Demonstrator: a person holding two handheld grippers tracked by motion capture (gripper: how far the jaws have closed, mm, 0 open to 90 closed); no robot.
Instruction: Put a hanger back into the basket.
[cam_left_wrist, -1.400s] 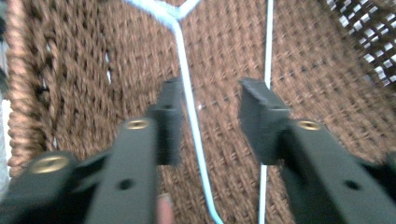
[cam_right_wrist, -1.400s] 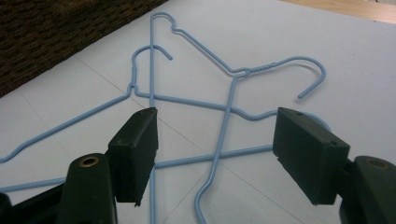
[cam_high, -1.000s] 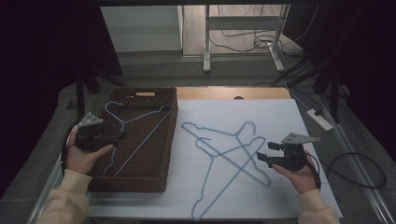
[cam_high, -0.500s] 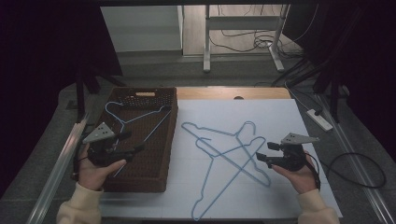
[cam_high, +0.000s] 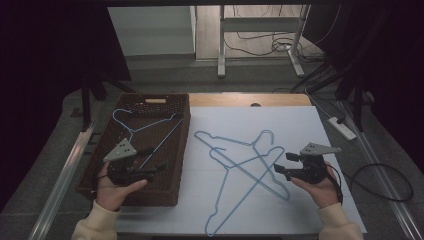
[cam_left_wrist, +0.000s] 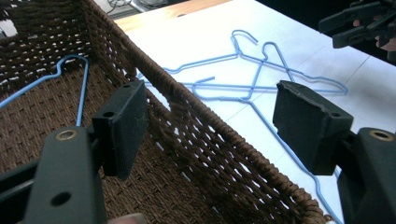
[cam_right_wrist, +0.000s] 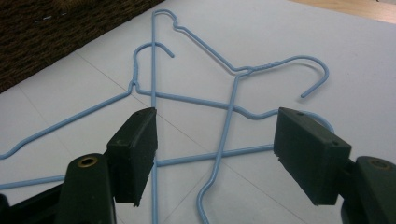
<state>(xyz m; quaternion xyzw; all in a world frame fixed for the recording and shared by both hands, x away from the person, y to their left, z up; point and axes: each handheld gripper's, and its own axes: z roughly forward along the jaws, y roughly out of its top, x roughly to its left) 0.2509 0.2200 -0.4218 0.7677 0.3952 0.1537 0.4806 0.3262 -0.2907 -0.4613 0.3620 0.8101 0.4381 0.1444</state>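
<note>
A brown wicker basket (cam_high: 150, 100) stands at the left with one blue wire hanger (cam_high: 145, 127) lying in it. My left gripper (cam_high: 156, 159) hovers over the basket's front part; its jaws have just been opening and are open, with nothing between them. In the left gripper view the pads (cam_left_wrist: 123, 126) frame the basket's right rim (cam_left_wrist: 201, 140), the hanger (cam_left_wrist: 81, 93) lying beyond. Three blue hangers (cam_high: 240, 160) lie crossed on the white board (cam_high: 300, 125). My right gripper (cam_high: 284, 163) is open just right of them, and its own view looks over them (cam_right_wrist: 196, 100).
A white power strip (cam_high: 342, 127) and cables lie on the floor to the right. A metal rail (cam_high: 65, 170) runs along the table's left side. The wooden table edge (cam_high: 240, 100) shows behind the board. The other gripper (cam_left_wrist: 359, 23) appears far off in the left gripper view.
My left hand has moved right from the basket's left rim to over its front part, and its jaws have widened. The right hand and the hangers have kept still.
</note>
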